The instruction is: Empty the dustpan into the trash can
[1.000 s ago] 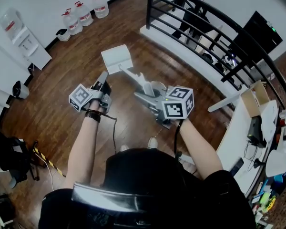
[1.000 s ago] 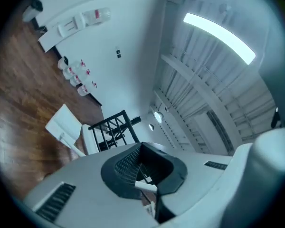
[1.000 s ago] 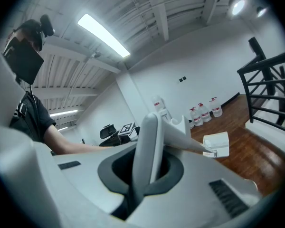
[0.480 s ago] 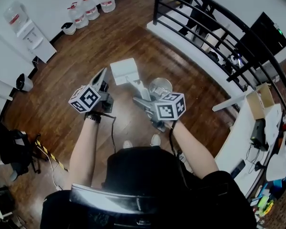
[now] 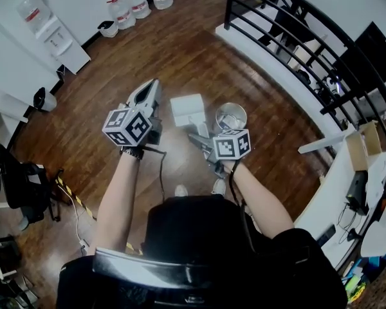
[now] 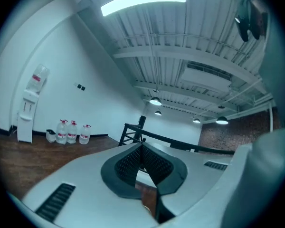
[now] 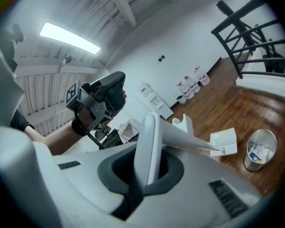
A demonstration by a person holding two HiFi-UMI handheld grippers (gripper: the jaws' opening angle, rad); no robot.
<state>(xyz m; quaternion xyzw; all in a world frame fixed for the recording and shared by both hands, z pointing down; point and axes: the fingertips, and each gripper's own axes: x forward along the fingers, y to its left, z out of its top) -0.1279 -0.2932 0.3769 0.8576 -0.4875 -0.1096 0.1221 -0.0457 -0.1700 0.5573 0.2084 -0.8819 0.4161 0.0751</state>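
My right gripper (image 5: 201, 138) is shut on the long white handle (image 7: 150, 141) of a white dustpan (image 5: 188, 110). The pan (image 7: 224, 142) hangs low over the wooden floor, just left of a round metal trash can (image 5: 231, 116). The can (image 7: 259, 149) holds some white and blue scraps. My left gripper (image 5: 152, 89) is raised to the left of the dustpan, shut with nothing in it, and points level across the room. In its own view the left gripper (image 6: 142, 148) shows closed pads and only the room beyond. The left gripper (image 7: 102, 100) also shows in the right gripper view.
Several water bottles (image 5: 138, 4) and a water dispenser (image 5: 51, 34) stand along the far white wall. A black railing (image 5: 296, 37) runs at the upper right, with a cluttered desk (image 5: 367, 192) below it. A black chair (image 5: 16, 185) stands at the left.
The right gripper has come down with the dustpan, which now sits lower, beside the trash can. The left gripper has risen and rolled, its jaws still shut.
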